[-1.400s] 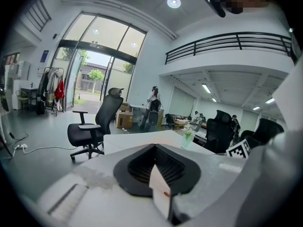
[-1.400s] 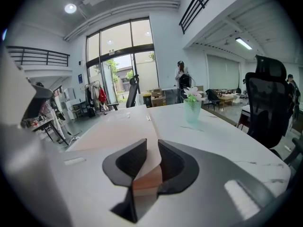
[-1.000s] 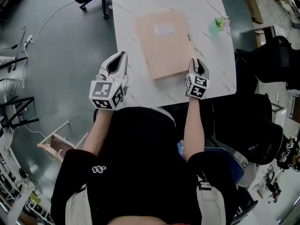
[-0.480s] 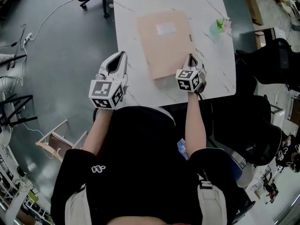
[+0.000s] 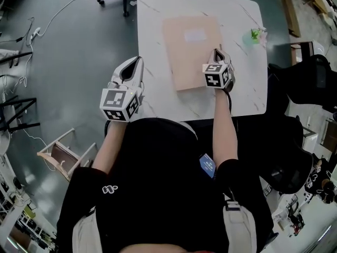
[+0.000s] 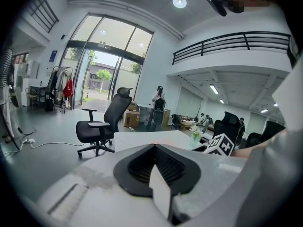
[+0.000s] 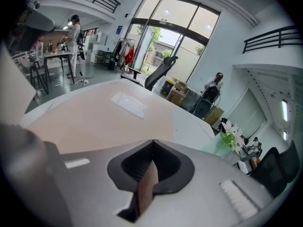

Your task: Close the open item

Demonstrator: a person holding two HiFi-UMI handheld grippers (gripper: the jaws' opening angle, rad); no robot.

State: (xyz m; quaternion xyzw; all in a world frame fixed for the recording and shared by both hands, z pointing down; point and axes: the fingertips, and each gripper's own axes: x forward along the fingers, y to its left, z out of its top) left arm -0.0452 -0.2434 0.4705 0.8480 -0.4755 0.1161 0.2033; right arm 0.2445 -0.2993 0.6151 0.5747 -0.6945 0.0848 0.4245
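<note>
Our right gripper (image 5: 216, 51) now has its jaws pressed together with nothing we can make out between them. A second ago they stood partly spread, beside the near right corner of the folder (image 5: 188, 57). Since then the gripper has slid away from the table's (image 5: 158, 7) near edge, rolled over, and come to sit over the folder's right edge, a little up from that corner. The left gripper (image 5: 138, 60), jaws also together and empty, has kept its place at the table's left edge, toward the near left corner, clear of the folder.

The folder lies flat in the middle of the table, angled slightly, its cover down along the whole outline. We judge the closing itself done. The right gripper looks to be pressing or smoothing the cover along its right edge, so little seems left beyond lifting away.

As for writing, there is not much. The folder carries a pale label pocket (image 7: 129, 104) toward its far end, and it looks blank. The shirt (image 5: 158, 194) shows a small white looped logo (image 5: 109, 190) we cannot read. Both grippers bear only black-and-white square markers. A small green plant (image 5: 257, 35) stands near the table's far right corner, unlabelled.
</note>
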